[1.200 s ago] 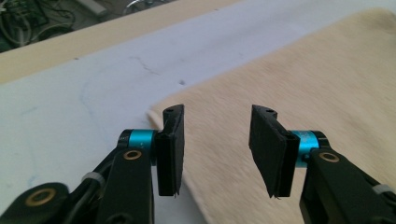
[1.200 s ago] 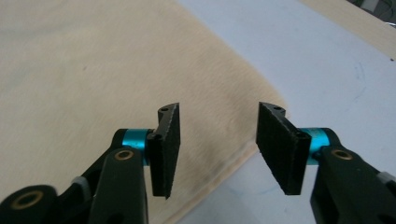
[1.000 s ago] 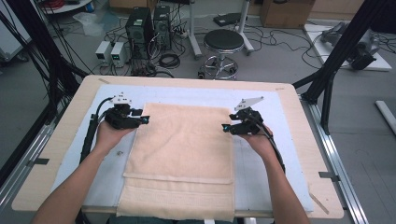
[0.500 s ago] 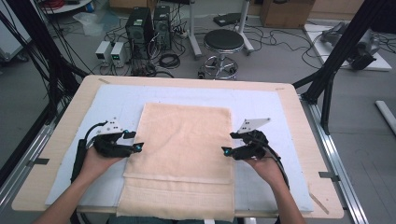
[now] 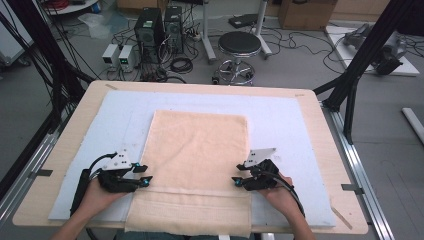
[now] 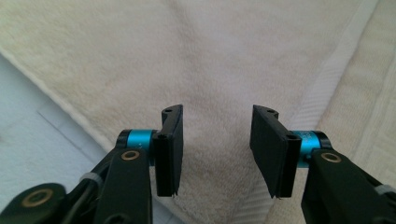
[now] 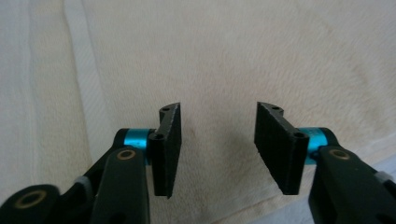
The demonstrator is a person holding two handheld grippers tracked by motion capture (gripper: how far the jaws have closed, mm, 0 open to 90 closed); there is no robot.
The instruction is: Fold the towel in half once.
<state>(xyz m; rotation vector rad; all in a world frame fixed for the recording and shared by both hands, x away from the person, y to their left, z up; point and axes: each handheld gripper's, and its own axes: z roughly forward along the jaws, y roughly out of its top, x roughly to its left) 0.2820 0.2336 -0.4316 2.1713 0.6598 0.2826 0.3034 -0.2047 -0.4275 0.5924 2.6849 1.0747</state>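
Cream towel point(image 5: 197, 170) lies flat near the middle of the table, its near end hanging just over the near edge; a woven band crosses it close to that near end; the far edge sits straight, well short of the table's far side. The towel rests on a pale blue mat point(image 5: 285, 125), which covers most of the wooden table point(image 5: 320, 115).

Left gripper point(image 5: 144, 175) is at the towel's left edge, near the band, pointing right toward the cloth; jaws wide apart, nothing between them; in the left gripper view point(image 6: 215, 149) they hover over plain towel pile, with the towel's edge and blue mat at lower left. Left hand point(image 5: 97, 192) grips its body; black cable loops beside it.

Right gripper point(image 5: 237, 181) is at the towel's right edge, level with the left one, pointing left; jaws likewise wide, holding nothing; in the right gripper view point(image 7: 215, 149) towel shows between and beyond them; cannot tell whether the tips touch the cloth. Right hand point(image 5: 280, 192) holds it.

Beyond the table: a round black stool point(image 5: 239, 45), computer towers point(image 5: 159, 25), cables on grey floor.
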